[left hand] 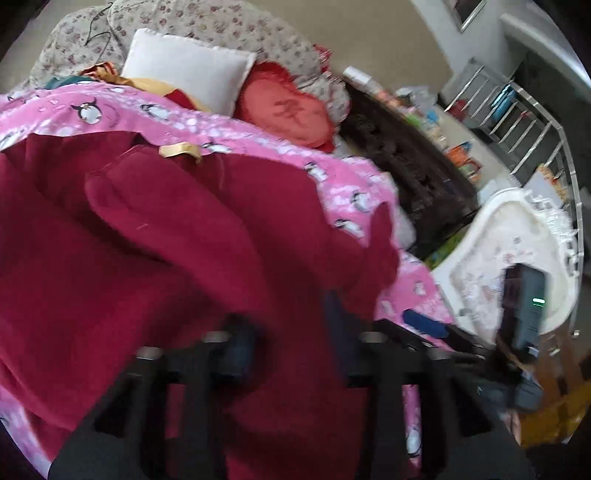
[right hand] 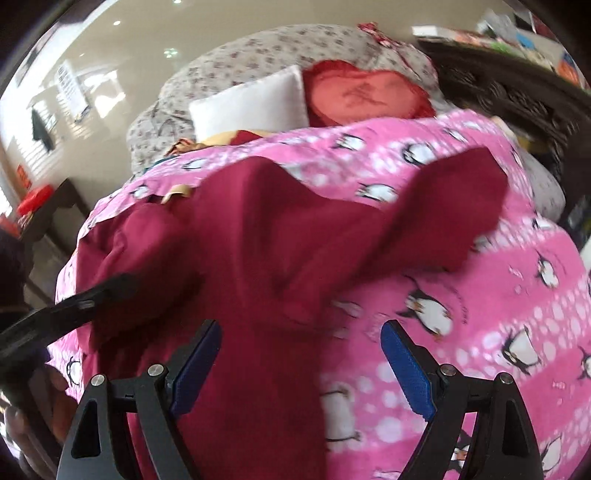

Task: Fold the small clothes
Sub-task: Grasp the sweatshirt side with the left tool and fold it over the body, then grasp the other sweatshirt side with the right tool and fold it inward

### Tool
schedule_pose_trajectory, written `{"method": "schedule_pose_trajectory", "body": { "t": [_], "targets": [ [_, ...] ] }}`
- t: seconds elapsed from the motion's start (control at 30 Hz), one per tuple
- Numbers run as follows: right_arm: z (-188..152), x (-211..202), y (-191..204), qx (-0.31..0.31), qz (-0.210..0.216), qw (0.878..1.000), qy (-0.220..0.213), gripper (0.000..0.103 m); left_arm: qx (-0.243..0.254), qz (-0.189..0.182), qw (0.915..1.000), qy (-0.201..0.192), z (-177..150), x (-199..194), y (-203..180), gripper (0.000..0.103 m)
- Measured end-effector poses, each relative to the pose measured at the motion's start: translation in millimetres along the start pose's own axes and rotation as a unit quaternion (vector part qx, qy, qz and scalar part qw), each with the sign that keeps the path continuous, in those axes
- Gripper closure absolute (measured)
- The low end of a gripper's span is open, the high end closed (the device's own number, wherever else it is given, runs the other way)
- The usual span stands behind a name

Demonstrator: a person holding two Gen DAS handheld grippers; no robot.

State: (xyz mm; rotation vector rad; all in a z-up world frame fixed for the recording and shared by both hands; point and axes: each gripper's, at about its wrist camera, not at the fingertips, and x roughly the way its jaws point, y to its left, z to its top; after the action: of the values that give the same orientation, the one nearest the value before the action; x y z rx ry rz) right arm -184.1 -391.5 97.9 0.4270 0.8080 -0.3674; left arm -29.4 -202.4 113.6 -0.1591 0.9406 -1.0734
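Observation:
A dark red garment [left hand: 166, 240] lies rumpled across a pink penguin-print blanket [left hand: 351, 192] on a bed. In the right wrist view the same garment [right hand: 266, 240] has one sleeve flung out to the right. My left gripper [left hand: 291, 332] is blurred at the bottom of its view. Its jaws stand apart over the cloth and do not pinch it. It also shows as a dark arm, the left gripper [right hand: 110, 288], reaching over the garment's left side. My right gripper [right hand: 301, 354] is open wide. Its blue pads [right hand: 406, 373] hover over the garment's lower edge and the blanket [right hand: 480, 314].
A white pillow [left hand: 188, 70], a red heart-shaped cushion [left hand: 284, 107] and a floral quilt [left hand: 221, 26] lie at the head of the bed. Dark carved wooden furniture [left hand: 406, 155], a white tray-like seat [left hand: 509, 251] and a metal railing [left hand: 535, 122] stand to the right.

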Motion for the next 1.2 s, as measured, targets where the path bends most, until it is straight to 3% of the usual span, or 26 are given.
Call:
{"method": "schedule_pose_trajectory", "body": {
  "t": [0.07,0.13,0.2,0.23,0.37,0.53,0.67,0.7,0.8,0.87,0.9,0.93,1.0,1.1,1.2],
  "targets": [
    [0,-3,-2,0.002,0.007,1.0,-0.004,0.016,-0.013,-0.029,0.9994,-0.013,-2,-25,0,0.041],
    [2,-6,6,-0.007,0.036,0.999,-0.011,0.016,-0.01,-0.027,0.9993,-0.024,1,-48,4,0.037],
    [3,-8,21,-0.029,0.06,0.998,-0.015,0.016,0.014,0.019,0.998,-0.059,-6,-81,8,0.034],
    [3,-10,33,-0.049,0.071,0.996,-0.016,0.016,0.026,0.047,0.9958,-0.074,-10,-93,12,0.025],
    [3,-8,81,-0.122,0.089,0.988,-0.024,0.016,0.044,0.177,0.9779,-0.102,-30,-125,36,0.02],
    [19,21,161,-0.201,0.086,0.975,-0.025,0.016,0.003,0.237,0.9679,-0.082,-40,-105,67,0.02],
    [38,74,214,-0.242,0.03,0.97,-0.006,0.016,0.028,0.292,0.9542,-0.059,-50,-76,76,0.02],
    [41,84,219,-0.243,0.025,0.97,0.001,0.019,0.035,0.303,0.9508,-0.053,-53,-71,79,0.02],
    [47,133,232,-0.264,0.012,0.963,0.044,0.063,0.045,0.318,0.9461,-0.041,-59,-59,87,0.02],
    [50,134,224,-0.254,0.03,0.966,0.039,0.068,0.036,0.313,0.9483,-0.037,-62,-57,96,0.02],
    [52,123,215,-0.242,0.045,0.969,0.031,0.088,0.03,0.308,0.9501,-0.038,-62,-58,99,0.02],
    [54,110,204,-0.23,0.054,0.971,0.022,0.091,0.025,0.304,0.9514,-0.042,-62,-60,101,0.02],
    [57,74,173,-0.203,0.072,0.977,-0.004,0.091,0.017,0.3,0.9524,-0.052,-62,-66,101,0.02],
    [45,24,119,-0.183,0.06,0.981,-0.032,0.091,0.011,0.294,0.9537,-0.063,-61,-71,100,0.02],
    [25,6,59,-0.155,0.039,0.987,0.01,0.088,0.005,0.295,0.9538,-0.056,-62,-66,100,0.02]
  ]
}}
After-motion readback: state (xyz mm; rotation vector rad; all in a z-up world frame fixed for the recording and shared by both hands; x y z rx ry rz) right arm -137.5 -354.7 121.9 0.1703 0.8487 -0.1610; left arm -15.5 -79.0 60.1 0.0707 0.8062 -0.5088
